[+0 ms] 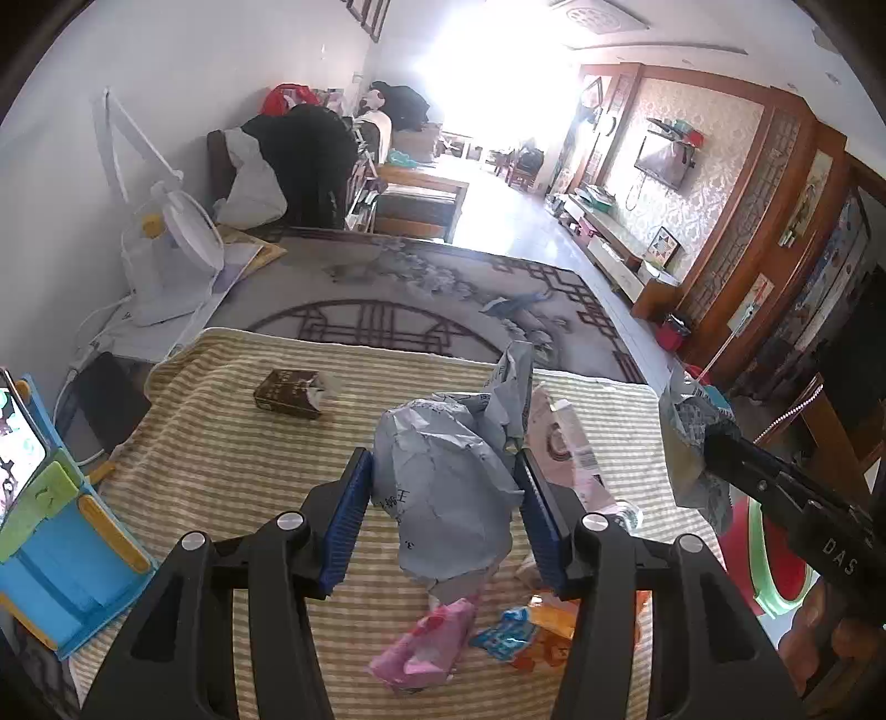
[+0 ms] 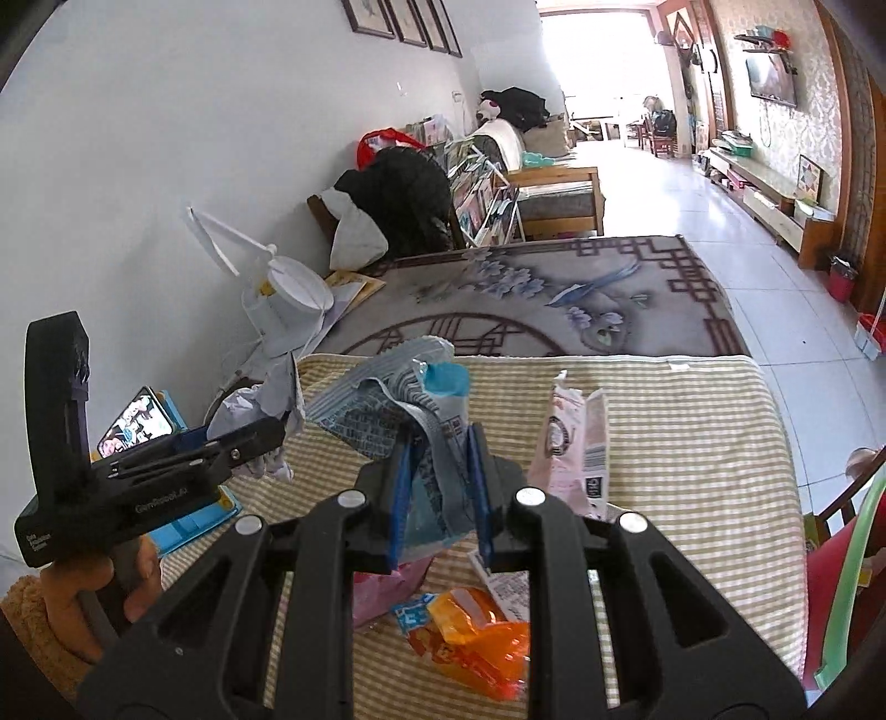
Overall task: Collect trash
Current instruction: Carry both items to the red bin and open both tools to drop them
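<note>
Both your grippers are loaded: left gripper [image 1: 443, 501] jaws clamp crumpled grey paper [image 1: 443, 482], right gripper [image 2: 440, 487] jaws pinch a blue wrapper [image 2: 426, 443]. Next, I judge, carry both to the red bin [image 1: 775, 559].

The right hand-held gripper [image 2: 440, 487] clamps a blue-grey wrapper [image 2: 426, 421] above the striped bench [image 2: 692, 443]; an orange packet [image 2: 476, 631] lies below.

A small box [image 1: 289, 394] lies left of the crumpled paper [image 1: 448, 487] on the cloth [image 1: 221, 471].

Home living room: sofa [image 2: 559, 183], wall TV [image 2: 771, 80] (framed pictures [image 2: 404, 22]).
</note>
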A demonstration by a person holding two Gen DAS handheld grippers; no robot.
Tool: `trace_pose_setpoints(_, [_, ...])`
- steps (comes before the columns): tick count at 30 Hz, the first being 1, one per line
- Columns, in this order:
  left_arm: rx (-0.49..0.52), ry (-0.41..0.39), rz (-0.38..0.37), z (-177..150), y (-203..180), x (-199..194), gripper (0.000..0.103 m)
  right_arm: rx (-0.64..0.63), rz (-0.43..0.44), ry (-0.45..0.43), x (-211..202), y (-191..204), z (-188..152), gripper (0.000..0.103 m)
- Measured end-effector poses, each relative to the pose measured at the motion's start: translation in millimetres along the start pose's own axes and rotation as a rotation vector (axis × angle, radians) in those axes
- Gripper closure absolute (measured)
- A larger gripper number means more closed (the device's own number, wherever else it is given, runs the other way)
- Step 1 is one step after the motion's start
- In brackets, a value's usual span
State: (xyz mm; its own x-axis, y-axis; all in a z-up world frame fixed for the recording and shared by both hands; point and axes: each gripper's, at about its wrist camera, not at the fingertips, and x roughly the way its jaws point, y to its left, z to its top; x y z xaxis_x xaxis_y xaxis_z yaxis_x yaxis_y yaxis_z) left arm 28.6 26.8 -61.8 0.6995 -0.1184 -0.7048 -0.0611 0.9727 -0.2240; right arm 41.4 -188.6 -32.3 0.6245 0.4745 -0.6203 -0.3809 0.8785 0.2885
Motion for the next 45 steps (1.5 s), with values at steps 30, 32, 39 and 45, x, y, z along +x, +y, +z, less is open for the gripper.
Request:
trace_pose_setpoints(30, [0.007,-0.020,0.086,-37.7,-164.0,-5.5,0.054,-0.008,0.082,-0.002,-80.3,-140.6,-3.0,0.083])
trace_pose_setpoints(32, [0.005,-0.019,0.094,-40.1,-173.1,-6.1,0.054,-0.009,0.093,-0.001,-84.7,-148.7,-4.3,0.083])
trace_pose_setpoints(39, [0.025,-0.021,0.111,-46.6,-208.6,-9.6,0.054,0.010,0.119,-0.011,-102.8,-175.1,-9.4,0.083])
trace_pose_setpoints(45, [0.048,-0.026,0.108,-49.7,-235.2,-10.7,0.054,0.026,0.124,-0.025,-118.6,-197.6,-15.1,0.083])
